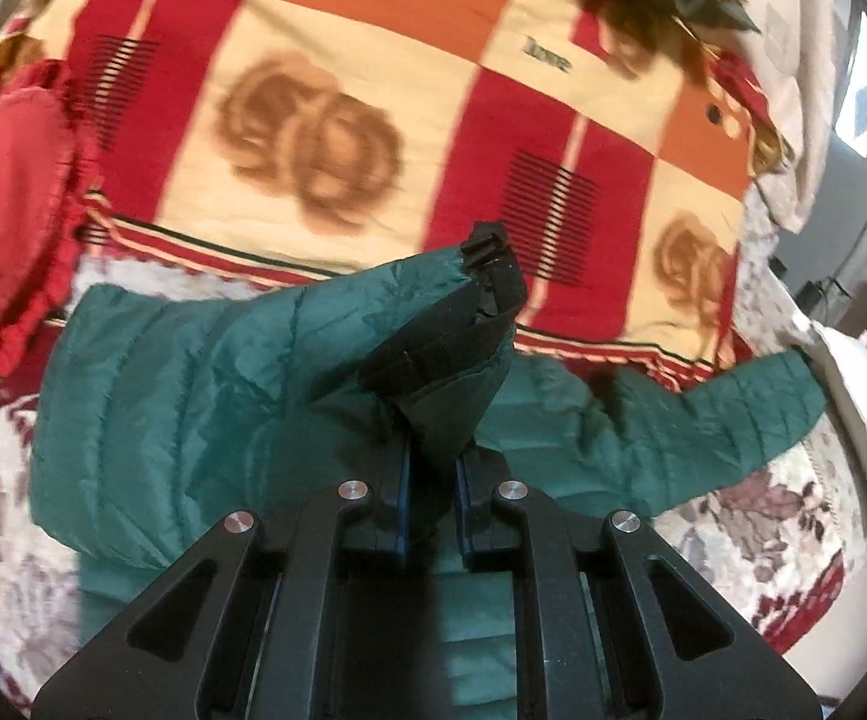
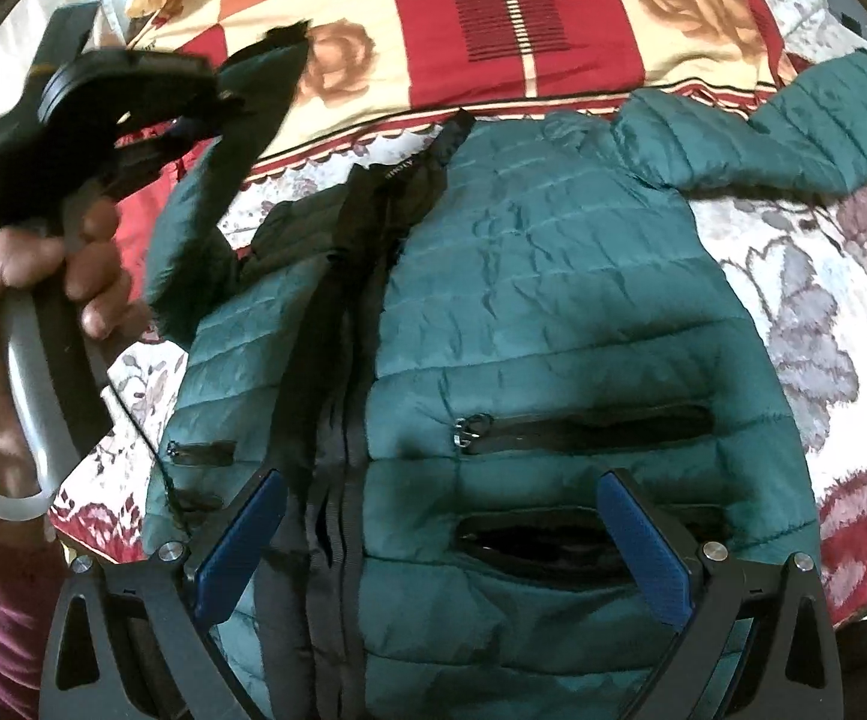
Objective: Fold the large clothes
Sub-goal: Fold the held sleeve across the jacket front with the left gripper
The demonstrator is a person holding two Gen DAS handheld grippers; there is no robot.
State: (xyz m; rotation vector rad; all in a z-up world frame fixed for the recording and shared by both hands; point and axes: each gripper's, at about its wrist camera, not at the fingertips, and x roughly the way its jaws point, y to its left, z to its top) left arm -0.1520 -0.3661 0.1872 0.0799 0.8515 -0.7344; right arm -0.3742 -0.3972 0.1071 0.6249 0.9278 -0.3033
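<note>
Clearly the left gripper (image 1: 431, 468) is clamped on the black-cuffed sleeve (image 1: 433, 354) of the green quilted puffer jacket (image 2: 553, 312), lifted for the sleeve fold; the right gripper (image 2: 442, 546) hovers wide open and empty over the front. Next, I judge, the sleeve crosses rightward onto the chest. The jacket lies on the floral bedspread (image 2: 793, 300), with bare room right and the red-and-cream checked quilt (image 1: 373, 90) just beyond the collar.

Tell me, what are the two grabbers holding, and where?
The left gripper is shut on the green jacket, pinching one sleeve near its black cuff. The right gripper is open above the jacket front and holds nothing.
</note>
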